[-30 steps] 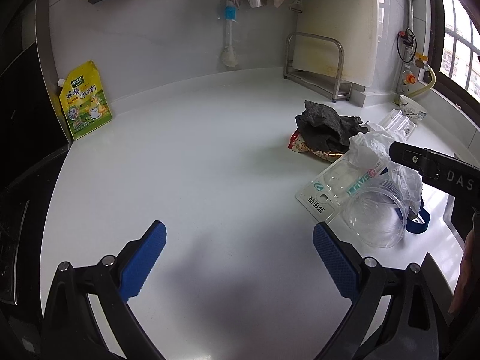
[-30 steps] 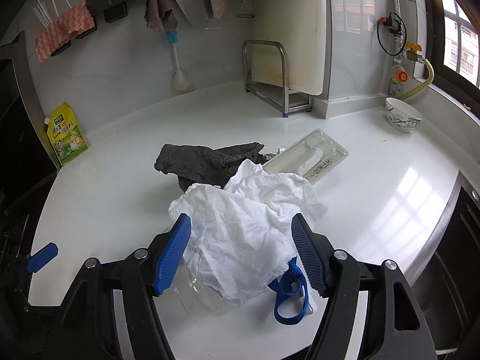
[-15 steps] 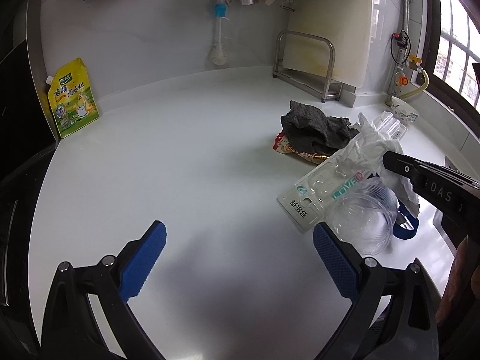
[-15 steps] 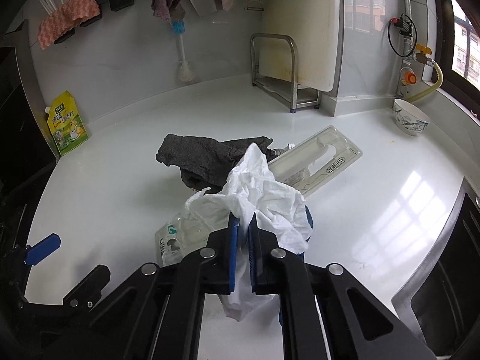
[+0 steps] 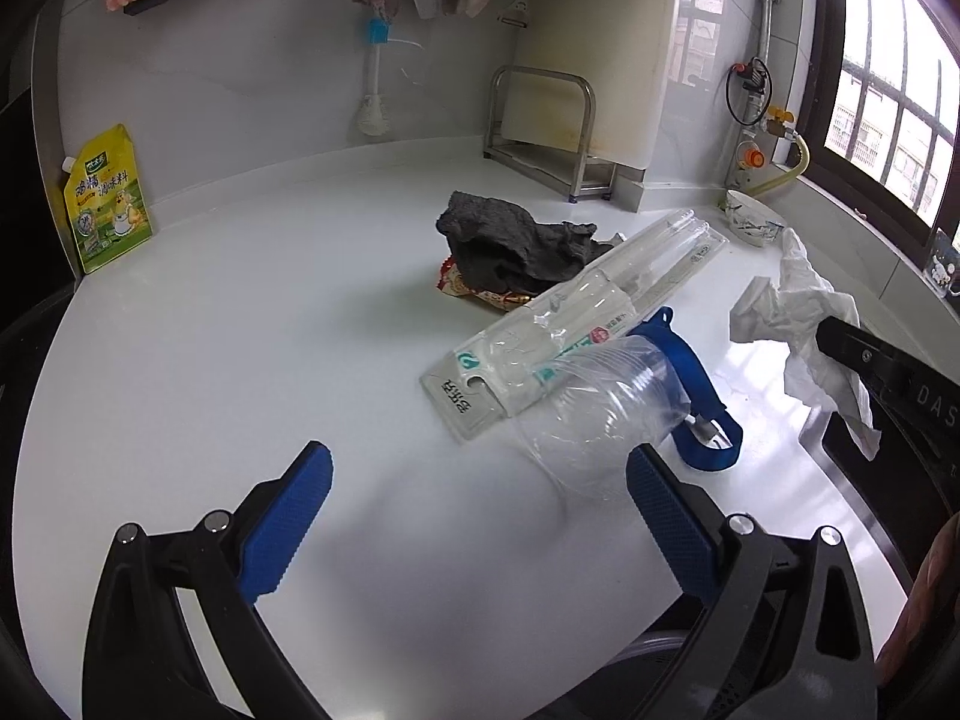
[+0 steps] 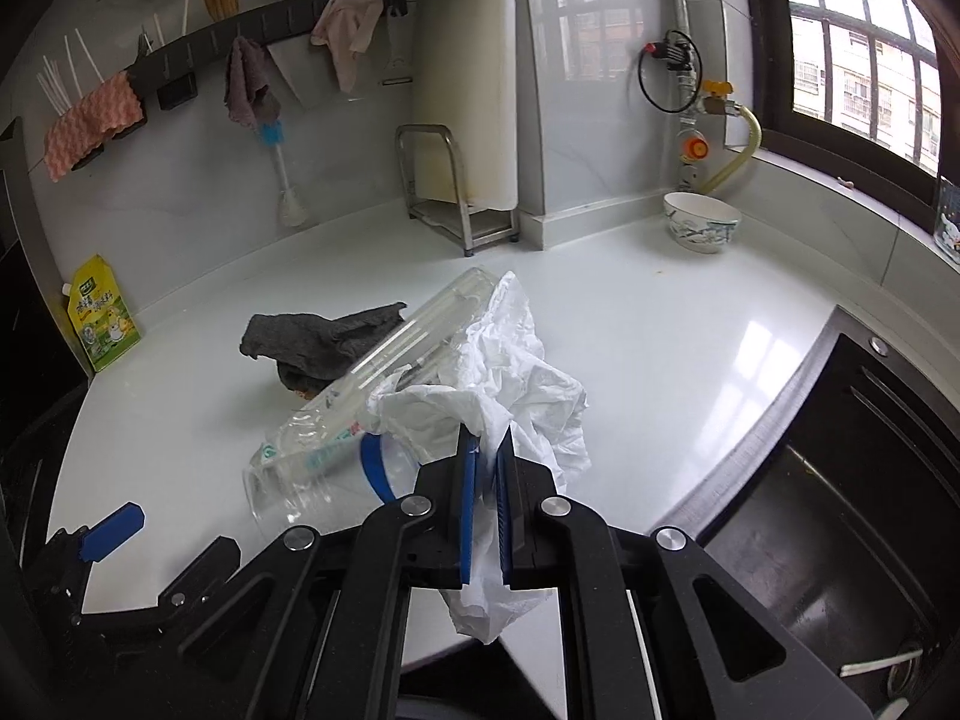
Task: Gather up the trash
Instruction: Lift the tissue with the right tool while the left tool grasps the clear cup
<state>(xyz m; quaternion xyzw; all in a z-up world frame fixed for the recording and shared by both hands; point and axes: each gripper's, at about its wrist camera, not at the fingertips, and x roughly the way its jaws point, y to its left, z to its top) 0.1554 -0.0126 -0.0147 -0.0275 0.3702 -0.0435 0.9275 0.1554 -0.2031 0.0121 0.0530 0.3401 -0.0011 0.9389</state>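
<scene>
Currently right gripper (image 6: 487, 501) clamped on white plastic bag (image 6: 516, 378), bag lifted clear of counter (image 5: 240, 360). Left gripper (image 5: 480, 516) wide open, empty, low over counter near clear cup (image 5: 600, 420). Blister pack (image 5: 576, 324), blue strap (image 5: 696, 384), grey rag (image 5: 510, 246) on counter. Risk: thin film slips from pads; trailing bag could snag cup or pack, drag toward sink (image 6: 810, 510).
</scene>
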